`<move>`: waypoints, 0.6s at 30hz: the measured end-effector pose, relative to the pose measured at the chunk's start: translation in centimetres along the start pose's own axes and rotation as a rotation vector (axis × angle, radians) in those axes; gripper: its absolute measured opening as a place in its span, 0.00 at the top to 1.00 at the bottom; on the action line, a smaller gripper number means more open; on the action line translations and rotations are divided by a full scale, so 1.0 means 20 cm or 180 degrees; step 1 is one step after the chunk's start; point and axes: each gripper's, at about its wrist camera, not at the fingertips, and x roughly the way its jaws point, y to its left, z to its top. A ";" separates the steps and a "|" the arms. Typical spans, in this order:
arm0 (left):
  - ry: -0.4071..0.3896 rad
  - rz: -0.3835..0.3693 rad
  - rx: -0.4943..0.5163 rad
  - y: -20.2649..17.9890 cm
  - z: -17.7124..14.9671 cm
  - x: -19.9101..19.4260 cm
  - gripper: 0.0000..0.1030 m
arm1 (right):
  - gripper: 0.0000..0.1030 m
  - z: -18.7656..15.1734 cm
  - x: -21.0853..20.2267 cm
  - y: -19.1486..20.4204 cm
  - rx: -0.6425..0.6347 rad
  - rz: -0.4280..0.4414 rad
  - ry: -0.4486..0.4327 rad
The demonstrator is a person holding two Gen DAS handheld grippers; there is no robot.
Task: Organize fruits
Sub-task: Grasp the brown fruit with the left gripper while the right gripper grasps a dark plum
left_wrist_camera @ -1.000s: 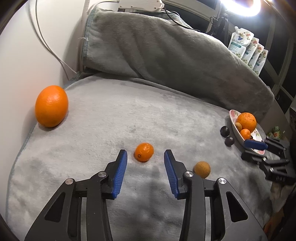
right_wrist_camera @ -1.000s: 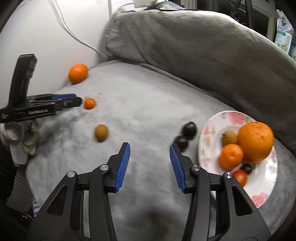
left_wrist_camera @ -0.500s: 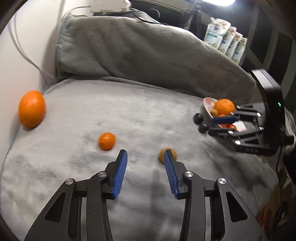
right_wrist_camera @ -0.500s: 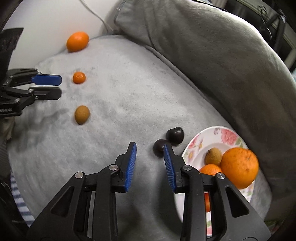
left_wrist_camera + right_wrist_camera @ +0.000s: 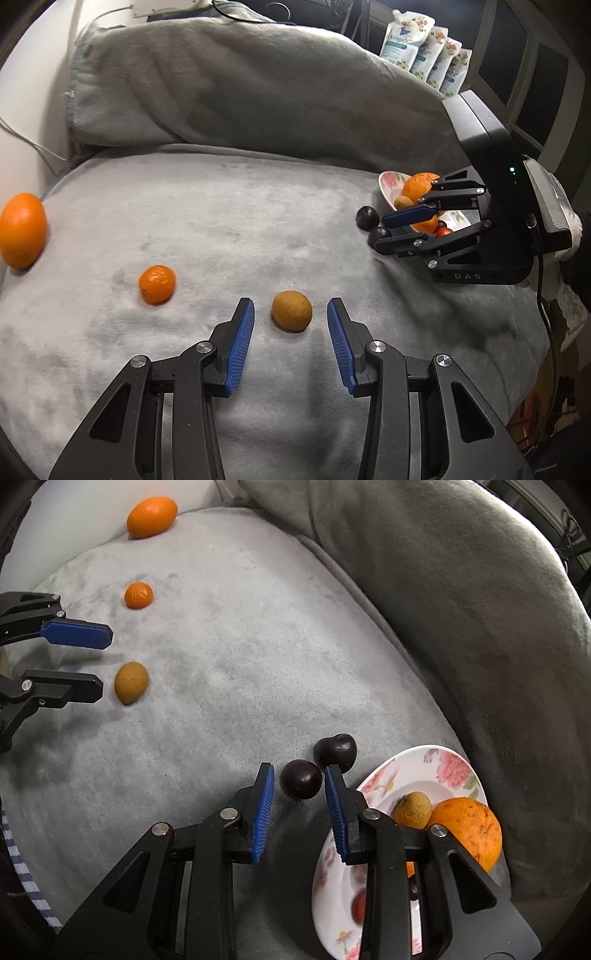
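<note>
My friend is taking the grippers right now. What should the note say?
Left gripper: open around the small tan-brown fruit, not touching it.
Right gripper: jaws closing around the nearer dark purple plum, no firm grip yet; second dark plum just beyond.
Done: floral white plate already holds a big orange and smaller fruits.
Left on the grey blanket: both plums, tan fruit, small mandarin, large oval orange.

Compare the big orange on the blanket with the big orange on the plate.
The orange on the blanket looks smooth, bright and elongated; the orange on the plate looks rounder, duller and speckled. The first lies alone by the wall; the second sits against a small tan fruit on the floral plate. Both dwarf the other fruits.
</note>
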 end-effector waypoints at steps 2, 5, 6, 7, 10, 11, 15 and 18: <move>0.0026 -0.0013 0.0011 0.00 0.00 0.01 0.61 | 0.71 0.01 0.02 0.01 -0.0058 -0.0005 0.0058; 0.0073 -0.0017 0.0028 -0.01 0.00 0.03 0.61 | 0.71 0.02 0.04 0.01 -0.0110 -0.0034 0.0086; 0.0101 -0.0009 0.0035 -0.01 0.00 0.04 0.61 | 0.73 0.03 0.04 0.01 -0.0105 -0.0032 0.0090; 0.0117 0.0002 0.0038 -0.01 0.01 0.05 0.61 | 0.75 0.04 0.05 0.01 -0.0105 -0.0034 0.0094; 0.0171 0.0032 0.0056 -0.01 0.01 0.08 0.61 | 0.76 0.06 0.06 0.01 -0.0151 -0.0051 0.0109; 0.0185 0.0039 0.0061 -0.01 0.01 0.09 0.61 | 0.76 0.06 0.07 0.01 -0.0172 -0.0059 0.0113; 0.0222 0.0085 0.0134 -0.03 0.02 0.12 0.61 | 0.77 0.07 0.07 0.02 -0.0181 -0.0067 0.0102; 0.0242 0.0098 0.0155 -0.04 0.02 0.13 0.64 | 0.78 0.08 0.07 0.02 -0.0152 -0.0055 0.0076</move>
